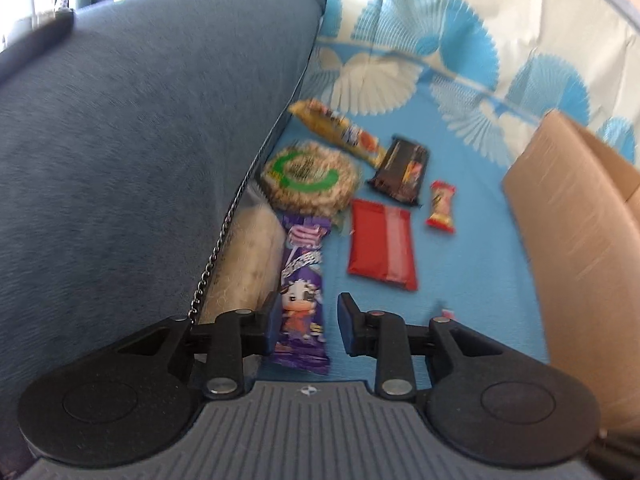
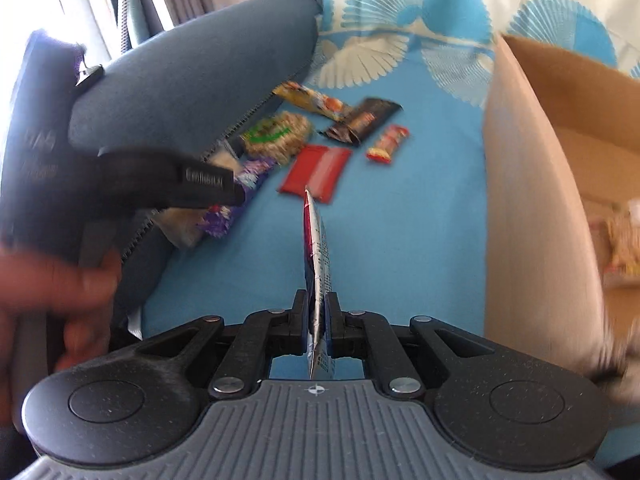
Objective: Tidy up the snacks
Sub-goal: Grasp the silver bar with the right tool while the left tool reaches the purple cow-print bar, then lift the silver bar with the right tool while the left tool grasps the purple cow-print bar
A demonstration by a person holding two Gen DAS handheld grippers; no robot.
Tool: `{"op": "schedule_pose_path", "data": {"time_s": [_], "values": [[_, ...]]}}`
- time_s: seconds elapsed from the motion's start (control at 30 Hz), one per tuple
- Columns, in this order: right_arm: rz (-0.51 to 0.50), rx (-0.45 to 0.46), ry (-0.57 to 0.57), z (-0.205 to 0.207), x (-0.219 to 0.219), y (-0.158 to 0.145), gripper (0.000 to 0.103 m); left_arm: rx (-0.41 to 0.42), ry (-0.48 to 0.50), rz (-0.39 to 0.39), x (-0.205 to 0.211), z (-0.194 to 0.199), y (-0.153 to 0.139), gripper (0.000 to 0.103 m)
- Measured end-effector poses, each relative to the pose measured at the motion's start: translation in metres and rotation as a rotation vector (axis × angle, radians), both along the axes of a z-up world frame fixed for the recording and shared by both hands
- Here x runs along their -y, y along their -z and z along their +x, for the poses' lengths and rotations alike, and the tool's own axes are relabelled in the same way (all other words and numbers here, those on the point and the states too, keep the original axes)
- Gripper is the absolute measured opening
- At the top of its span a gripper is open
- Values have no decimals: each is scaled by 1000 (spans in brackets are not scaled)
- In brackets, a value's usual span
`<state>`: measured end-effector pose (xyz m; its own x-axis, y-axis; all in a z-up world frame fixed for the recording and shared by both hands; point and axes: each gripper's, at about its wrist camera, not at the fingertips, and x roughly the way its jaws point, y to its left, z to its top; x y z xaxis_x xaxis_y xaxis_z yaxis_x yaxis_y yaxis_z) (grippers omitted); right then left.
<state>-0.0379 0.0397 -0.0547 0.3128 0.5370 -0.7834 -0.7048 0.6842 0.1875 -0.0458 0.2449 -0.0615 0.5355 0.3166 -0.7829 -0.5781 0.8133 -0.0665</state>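
Snack sachet [image 2: 318, 240] is hanging edge-on, clenched in the right gripper [image 2: 319, 316], probably bound for the cardboard box [image 2: 532, 184]; the left gripper [image 1: 306, 324] is straddling the purple packet [image 1: 302, 292], jaws parted, likely readying a grasp.

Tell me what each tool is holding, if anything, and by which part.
The right tool pinches a thin foil snack packet edge-on, near its lower end. The left tool holds nothing: it is open over the purple snack packet.

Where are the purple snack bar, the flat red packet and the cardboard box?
purple snack bar [image 1: 302, 280]: left wrist view, cartoon figure.
flat red packet [image 1: 382, 246]: left wrist view, centre.
cardboard box [image 2: 532, 200]: right wrist view, near wall.
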Motion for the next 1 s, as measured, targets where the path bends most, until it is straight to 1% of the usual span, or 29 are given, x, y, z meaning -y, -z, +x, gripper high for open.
{"op": "schedule_pose_path", "data": {"time_s": [0.03, 0.13, 0.23, 0.33, 0.43, 0.5, 0.53, 0.6, 0.73, 0.77, 0.8, 0.83, 0.87, 1.0], "values": [[-13, -14, 5, 2, 0, 4, 8, -14, -7, 5, 0, 3, 2, 34], [10, -17, -1, 2, -1, 4, 11, -49, -11, 26, 0, 14, 10, 34], [10, -27, -3, 3, -1, 7, 11, -96, 10, 47, 3, 24, 16, 42], [2, -42, 0, 4, -1, 10, 16, -101, 15, 78, 7, 29, 19, 44], [3, -67, 7, 9, -1, 13, 21, -100, 16, 88, 8, 30, 21, 44], [8, -93, 13, 11, -1, 15, 29, -98, 16, 81, 7, 30, 21, 44], [13, -97, 12, 11, -1, 15, 31, -96, 16, 75, 6, 30, 20, 44], [9, -86, 1, 9, -2, 15, 34, -92, 17, 64, 6, 29, 20, 44], [-2, -66, -16, 5, -2, 15, 35, -95, 21, 67, 8, 28, 19, 44], [-3, -64, -18, 5, -2, 15, 35, -93, 22, 64, 8, 28, 18, 41], [-4, -64, -19, 5, -2, 14, 35, -88, 23, 59, 7, 27, 18, 37], [-5, -64, -19, 5, -2, 14, 35, -84, 20, 57, 7, 27, 18, 24], [-6, -64, -18, 5, -1, 14, 35, -80, 20, 52, 7, 26, 17, 21], [-7, -65, -16, 6, -1, 14, 35, -59, 39, 19, 7, 20, 13, 20]]}}
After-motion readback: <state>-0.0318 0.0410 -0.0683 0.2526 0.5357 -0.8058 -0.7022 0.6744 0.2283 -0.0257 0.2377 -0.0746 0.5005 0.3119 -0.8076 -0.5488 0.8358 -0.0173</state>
